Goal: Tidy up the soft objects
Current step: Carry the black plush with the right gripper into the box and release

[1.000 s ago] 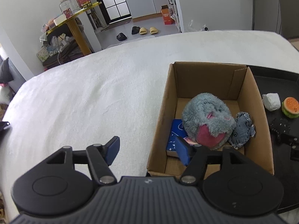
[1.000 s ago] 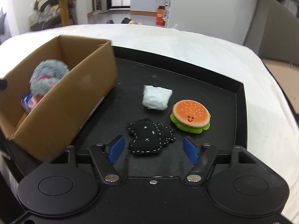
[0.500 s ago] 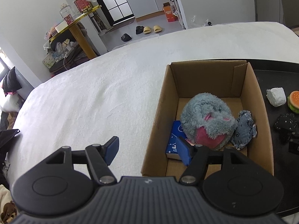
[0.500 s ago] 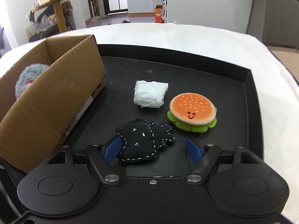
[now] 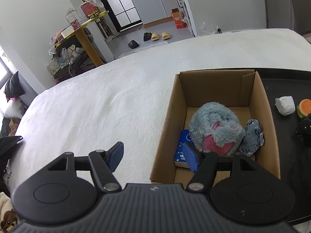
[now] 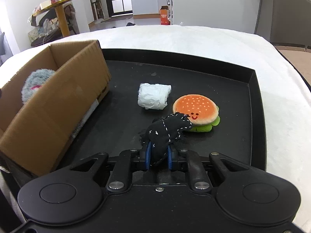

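Note:
My right gripper [image 6: 158, 158] is shut on a black stitched plush [image 6: 167, 131] and holds it above the black tray [image 6: 252, 116]. Behind it lie a burger plush [image 6: 196, 110] and a white crumpled wad [image 6: 153, 99]. A cardboard box [image 5: 169, 120] holds a grey-pink fluffy plush [image 5: 213, 126], a small grey denim plush [image 5: 251, 137] and a blue packet [image 5: 181, 149]. My left gripper [image 5: 153, 157] is open and empty, hovering over the box's near left corner. The box also shows in the right wrist view [image 6: 58, 104], left of the tray.
Box and tray rest on a white cloth-covered surface [image 5: 87, 112]. In the left wrist view, the burger [image 5: 304, 107], white wad [image 5: 284, 104] and black plush [image 5: 305, 130] sit at the right edge. Room furniture stands far behind.
My right gripper has closed on the black plush and lifted it off the tray. My left gripper has drifted slightly back and up, staying open.

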Motion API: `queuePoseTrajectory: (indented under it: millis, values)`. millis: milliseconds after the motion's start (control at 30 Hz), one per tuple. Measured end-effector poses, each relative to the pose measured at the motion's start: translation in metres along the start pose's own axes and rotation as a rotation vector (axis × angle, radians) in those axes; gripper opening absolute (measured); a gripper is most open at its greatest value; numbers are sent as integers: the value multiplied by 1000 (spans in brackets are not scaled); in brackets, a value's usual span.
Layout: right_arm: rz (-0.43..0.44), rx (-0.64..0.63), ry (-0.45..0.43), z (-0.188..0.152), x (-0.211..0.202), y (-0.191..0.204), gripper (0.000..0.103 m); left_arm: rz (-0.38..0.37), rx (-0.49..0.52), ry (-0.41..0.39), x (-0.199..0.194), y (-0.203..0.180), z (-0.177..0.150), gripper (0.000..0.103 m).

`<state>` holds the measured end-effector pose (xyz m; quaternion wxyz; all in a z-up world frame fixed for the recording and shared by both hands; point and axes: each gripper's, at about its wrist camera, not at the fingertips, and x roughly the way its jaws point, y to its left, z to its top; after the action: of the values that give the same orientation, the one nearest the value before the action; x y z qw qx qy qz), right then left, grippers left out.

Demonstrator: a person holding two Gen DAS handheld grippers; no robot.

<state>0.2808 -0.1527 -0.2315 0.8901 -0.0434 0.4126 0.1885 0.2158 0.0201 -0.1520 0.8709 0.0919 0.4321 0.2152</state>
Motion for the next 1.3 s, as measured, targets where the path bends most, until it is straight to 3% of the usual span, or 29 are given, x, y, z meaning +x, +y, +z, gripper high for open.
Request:
queuePoseTrajectory:
  millis: [500, 1067, 1300]
  values:
    - [-15, -45, -37, 20, -44, 22, 17, -94, -79, -23, -5, 22, -4, 66]
    - [-37, -147, -84, 60, -60, 78, 18, -234, -177, -28, 5, 46, -14, 66]
    - [-18, -190, -94, 78, -59, 106, 18, -262, -179, -19, 11, 50, -14, 56]
